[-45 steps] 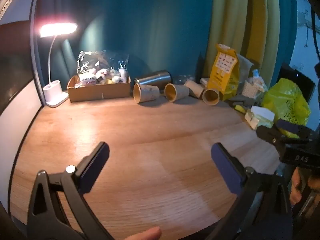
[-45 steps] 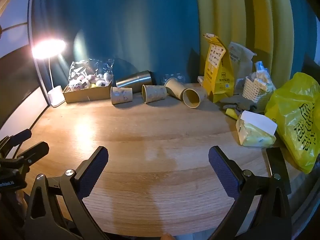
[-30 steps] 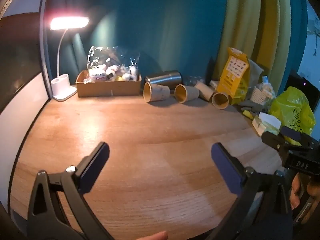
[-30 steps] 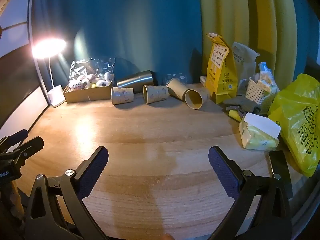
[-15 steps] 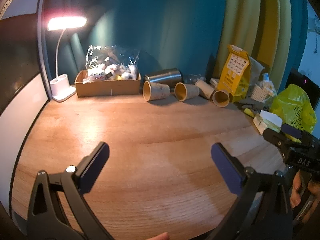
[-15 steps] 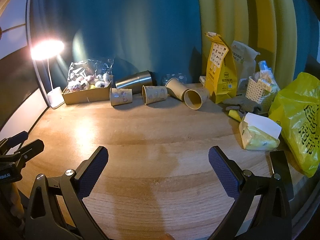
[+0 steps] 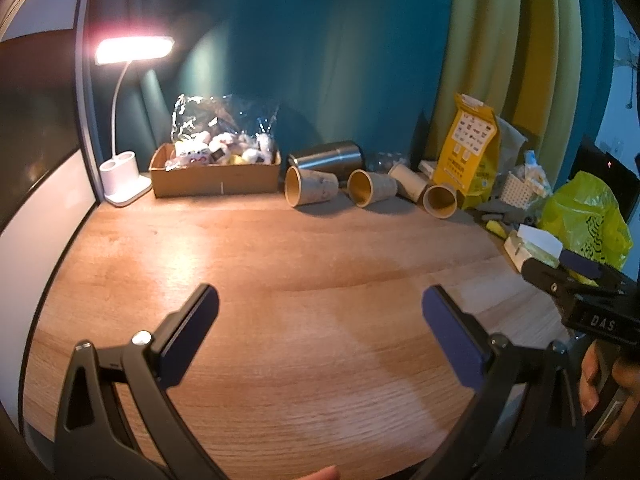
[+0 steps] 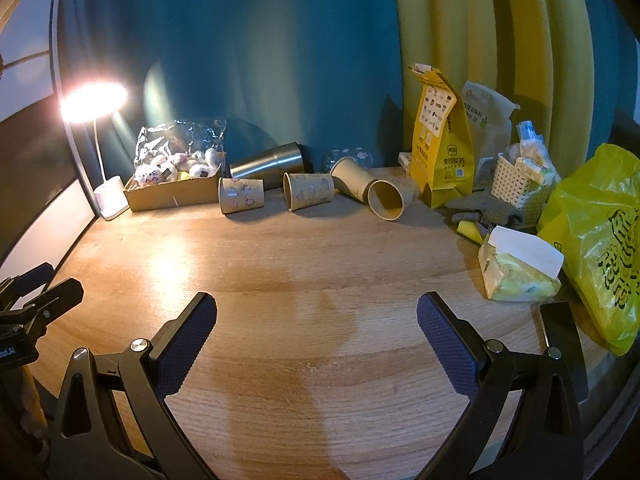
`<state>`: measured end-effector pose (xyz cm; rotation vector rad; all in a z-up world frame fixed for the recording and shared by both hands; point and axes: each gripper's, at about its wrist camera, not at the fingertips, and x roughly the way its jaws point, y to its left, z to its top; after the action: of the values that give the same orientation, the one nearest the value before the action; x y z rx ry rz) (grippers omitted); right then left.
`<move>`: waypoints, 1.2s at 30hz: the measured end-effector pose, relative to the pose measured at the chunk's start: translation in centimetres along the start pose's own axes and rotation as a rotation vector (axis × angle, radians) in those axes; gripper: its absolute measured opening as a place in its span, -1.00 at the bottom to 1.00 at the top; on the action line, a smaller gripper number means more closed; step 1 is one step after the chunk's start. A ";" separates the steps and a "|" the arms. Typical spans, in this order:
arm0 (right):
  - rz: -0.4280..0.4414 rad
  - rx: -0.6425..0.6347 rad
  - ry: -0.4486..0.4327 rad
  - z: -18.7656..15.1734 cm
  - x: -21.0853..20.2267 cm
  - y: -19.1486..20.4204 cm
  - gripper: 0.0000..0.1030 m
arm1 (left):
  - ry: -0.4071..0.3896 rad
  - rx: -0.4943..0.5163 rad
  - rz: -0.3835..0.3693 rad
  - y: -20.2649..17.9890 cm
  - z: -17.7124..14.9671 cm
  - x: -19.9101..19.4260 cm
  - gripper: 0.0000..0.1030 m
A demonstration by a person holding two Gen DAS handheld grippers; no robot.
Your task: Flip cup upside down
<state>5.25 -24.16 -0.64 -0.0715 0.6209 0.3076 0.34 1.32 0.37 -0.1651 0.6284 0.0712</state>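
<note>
Round light-wood table [image 8: 320, 264]: bare boards ahead of both claws, rim curving close behind. Brown cardboard box of plush toys [image 8: 172, 194] far ahead-left. Four printed paper cups [image 8: 241, 196] lying sideways along far edge, well ahead. Left gripper [image 7: 320, 320] and right gripper [image 8: 317, 318]: spread wide, holding nothing.

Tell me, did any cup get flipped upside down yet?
Not yet. Done: nothing, since all four paper cups lie on their sides at the back of the table, beside a tipped steel tumbler. In hand: nothing; the left gripper and right gripper are open and empty, well short of the cups. Left: reach, grab a cup, flip it.
</note>
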 end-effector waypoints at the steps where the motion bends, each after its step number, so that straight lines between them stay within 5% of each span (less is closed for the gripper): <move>1: -0.001 -0.001 -0.001 0.0 0.0 0.0 0.98 | -0.003 0.001 0.002 0.0 0.0 -0.1 0.99; 36: 0.001 0.005 -0.009 0.4 0.1 -0.6 0.98 | -0.016 0.024 -0.020 -0.9 0.4 -0.5 0.99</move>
<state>5.72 -24.62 -0.40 -0.0649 0.6130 0.3071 0.24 0.54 1.14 -0.1472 0.6113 0.0454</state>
